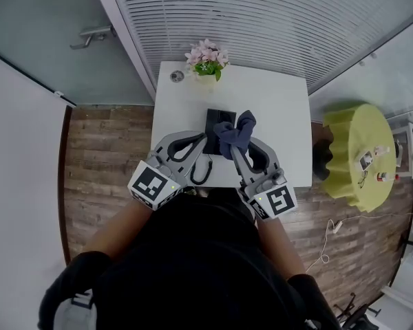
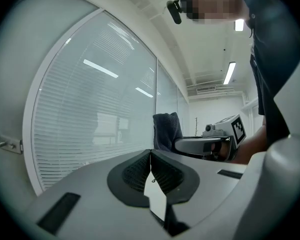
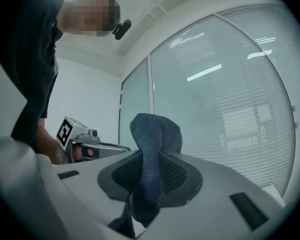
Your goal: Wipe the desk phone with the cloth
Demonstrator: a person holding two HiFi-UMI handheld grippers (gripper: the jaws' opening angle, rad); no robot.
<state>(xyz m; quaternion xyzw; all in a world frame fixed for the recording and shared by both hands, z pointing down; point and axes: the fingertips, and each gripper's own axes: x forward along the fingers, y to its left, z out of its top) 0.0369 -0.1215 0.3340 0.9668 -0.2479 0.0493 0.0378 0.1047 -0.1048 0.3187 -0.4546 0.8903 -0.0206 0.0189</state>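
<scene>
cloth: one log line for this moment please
left gripper: shut, empty | right gripper: shut on cloth | cloth: overlaps desk phone in head view, contact unclear

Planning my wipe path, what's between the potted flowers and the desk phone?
Nothing: bare white desk separates potted flowers from desk phone, per the head view.

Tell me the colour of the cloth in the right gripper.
Dark blue; the cloth shows best in the right gripper view.

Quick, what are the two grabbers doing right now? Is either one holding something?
Left gripper: shut, with nothing between its jaws.
Right gripper: shut on the dark blue cloth.
</scene>
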